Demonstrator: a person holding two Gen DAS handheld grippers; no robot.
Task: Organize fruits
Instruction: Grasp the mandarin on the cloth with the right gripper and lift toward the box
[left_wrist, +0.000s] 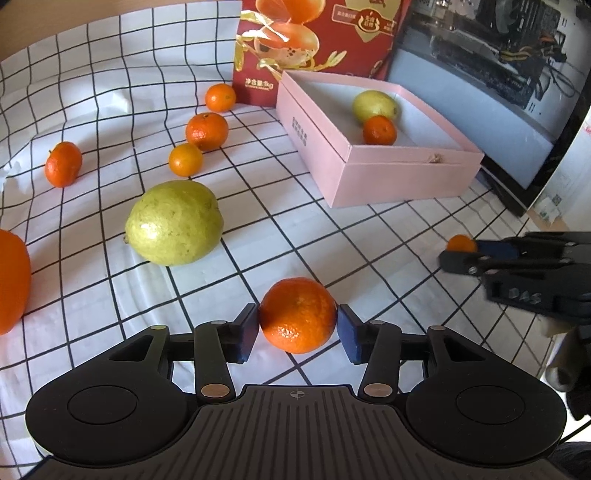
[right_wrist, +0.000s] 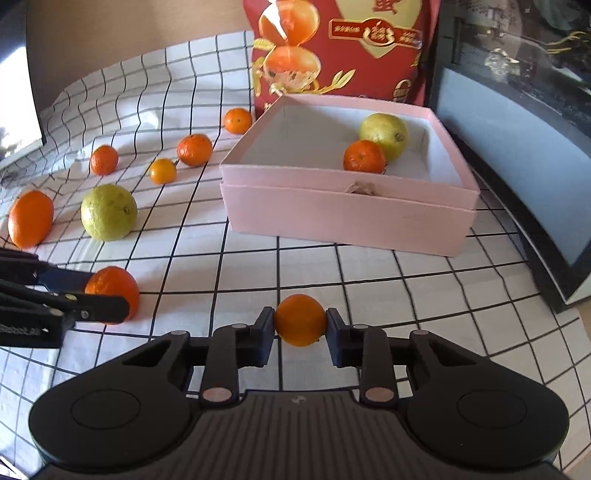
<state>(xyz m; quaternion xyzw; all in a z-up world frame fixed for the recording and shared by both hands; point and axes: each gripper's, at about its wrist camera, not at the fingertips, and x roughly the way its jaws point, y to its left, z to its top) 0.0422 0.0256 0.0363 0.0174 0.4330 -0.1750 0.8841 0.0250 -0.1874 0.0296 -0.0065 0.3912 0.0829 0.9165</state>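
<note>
A mandarin (left_wrist: 297, 314) rests on the checked cloth between the blue pads of my left gripper (left_wrist: 297, 325). The pads stand right beside it without squeezing, so the gripper is open. From the right wrist view this left gripper (right_wrist: 94, 291) straddles the same mandarin (right_wrist: 114, 284). My right gripper (right_wrist: 300, 332) is shut on a small orange (right_wrist: 300, 319); it shows at the right edge of the left wrist view as the right gripper (left_wrist: 461, 254) with the small orange (left_wrist: 460, 243). The pink box (right_wrist: 332, 218) holds a green fruit (right_wrist: 384, 134) and a mandarin (right_wrist: 364, 157).
Loose on the cloth lie a green fruit (left_wrist: 173, 223), a large orange (left_wrist: 13, 280) and several small mandarins, one of them (left_wrist: 207, 131) near the box. A red fruit carton (left_wrist: 314, 40) stands behind the pink box (left_wrist: 388, 177). A dark monitor (left_wrist: 480, 92) leans at the right.
</note>
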